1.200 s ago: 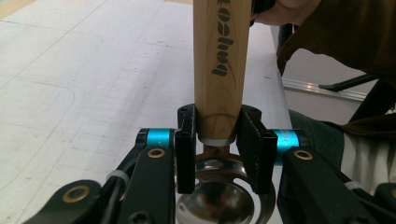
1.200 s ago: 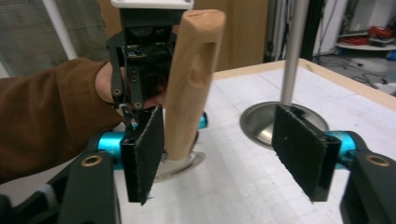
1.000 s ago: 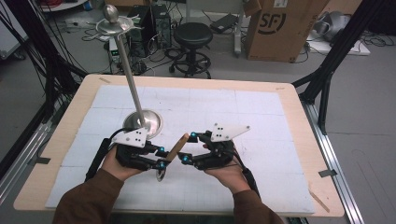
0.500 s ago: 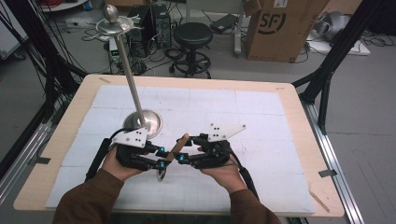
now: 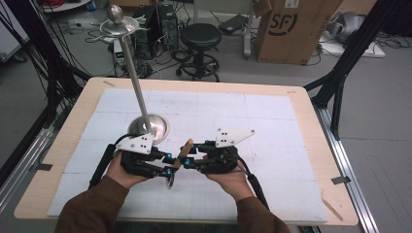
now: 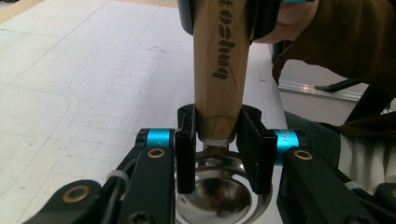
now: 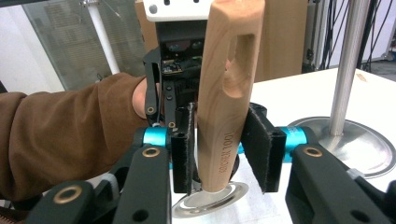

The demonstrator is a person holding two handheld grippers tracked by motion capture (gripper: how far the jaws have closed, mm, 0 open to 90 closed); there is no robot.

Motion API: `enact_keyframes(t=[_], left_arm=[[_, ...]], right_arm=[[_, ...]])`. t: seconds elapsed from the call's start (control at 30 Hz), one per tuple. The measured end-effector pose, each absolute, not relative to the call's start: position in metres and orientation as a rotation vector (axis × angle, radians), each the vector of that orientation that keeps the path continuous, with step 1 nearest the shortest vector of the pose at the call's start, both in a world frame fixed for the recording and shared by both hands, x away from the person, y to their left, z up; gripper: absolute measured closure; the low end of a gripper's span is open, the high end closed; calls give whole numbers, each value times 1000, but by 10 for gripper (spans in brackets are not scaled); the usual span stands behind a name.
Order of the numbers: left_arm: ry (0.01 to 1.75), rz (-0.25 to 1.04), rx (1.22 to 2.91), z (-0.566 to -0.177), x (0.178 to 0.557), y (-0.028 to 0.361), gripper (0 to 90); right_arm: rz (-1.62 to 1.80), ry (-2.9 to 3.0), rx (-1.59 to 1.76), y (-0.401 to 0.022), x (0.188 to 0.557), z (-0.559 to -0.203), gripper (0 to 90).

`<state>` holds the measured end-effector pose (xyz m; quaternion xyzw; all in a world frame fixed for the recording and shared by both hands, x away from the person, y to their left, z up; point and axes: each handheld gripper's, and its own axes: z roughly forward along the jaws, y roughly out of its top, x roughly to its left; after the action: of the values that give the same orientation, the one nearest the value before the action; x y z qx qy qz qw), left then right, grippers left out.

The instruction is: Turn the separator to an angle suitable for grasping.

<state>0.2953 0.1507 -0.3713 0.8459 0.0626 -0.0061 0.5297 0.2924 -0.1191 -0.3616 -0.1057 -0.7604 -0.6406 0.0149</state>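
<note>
- Looking over the counter [image 5: 301,102], I see nothing on it but one tall metal stand [image 5: 138,97]. Its round base sits just beyond the left claw [image 5: 169,165] and its hooked top is high above both claws.
- My left claw is clamped on the wooden-handled tool [image 5: 184,150]. In the left gripper view both pads press the narrow neck of the handle, right where it meets the round metal head [image 6: 219,186], which hangs just under the jaws.
- My right claw [image 5: 190,160] faces the left one, nose to nose, with the handle running up between its jaws. In the right gripper view a sliver of gap shows on each side of the wood, so I read it as parted around the handle and not yet biting.
- That puts the tool off the counter, held by the left claw alone and bracketed by the right one. The free end of the handle, with its hanging slot [image 7: 236,70], rises above the right claw.
- Judging progress: the pick-up looks done and a hand-over is halfway through. What I think is left is to close the right claw, release the left, then carry the slot up to a hook on the stand.
</note>
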Motion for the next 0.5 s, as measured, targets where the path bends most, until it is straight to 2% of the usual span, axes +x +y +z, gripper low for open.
enact_keyframes(t=[0.13, 0.2, 0.5], left_arm=[[142, -18, 2016, -371, 295, 151, 694], [142, -19, 2018, -371, 295, 151, 694], [141, -22, 2019, -372, 295, 150, 693]], right_arm=[[-1984, -2374, -326, -117, 292, -363, 633], [-1992, -2370, -321, -117, 293, -362, 660], [-1988, -2373, -313, -117, 293, -362, 677]])
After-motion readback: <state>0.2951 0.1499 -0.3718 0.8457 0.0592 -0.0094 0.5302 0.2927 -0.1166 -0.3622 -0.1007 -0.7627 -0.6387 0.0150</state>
